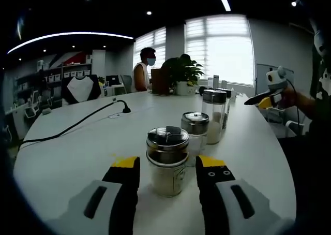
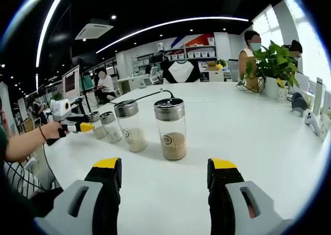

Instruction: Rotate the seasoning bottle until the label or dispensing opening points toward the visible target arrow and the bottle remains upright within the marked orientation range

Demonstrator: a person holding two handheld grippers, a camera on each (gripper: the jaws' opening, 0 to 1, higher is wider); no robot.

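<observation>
A short glass seasoning bottle point(image 1: 167, 161) with a metal shaker lid stands upright on the white table point(image 1: 77, 162). My left gripper point(image 1: 168, 169) is open, one jaw on each side of the bottle with a small gap on both sides. Behind it stand a second short bottle point(image 1: 195, 134) and a taller one point(image 1: 213, 116). In the right gripper view the row runs from a tall bottle point(image 2: 170, 129), its round logo facing me, to the small one point(image 2: 96, 126) at the left gripper point(image 2: 83, 126). My right gripper point(image 2: 165, 165) is open and holds nothing, well short of the tall bottle.
A black cable point(image 1: 77, 124) crosses the table's left part. A potted plant point(image 1: 181, 72) and a standing person point(image 1: 145, 69) are at the far end. Small white items point(image 2: 310, 118) lie near the right edge. The right gripper point(image 1: 269, 98) hovers at the table's right side.
</observation>
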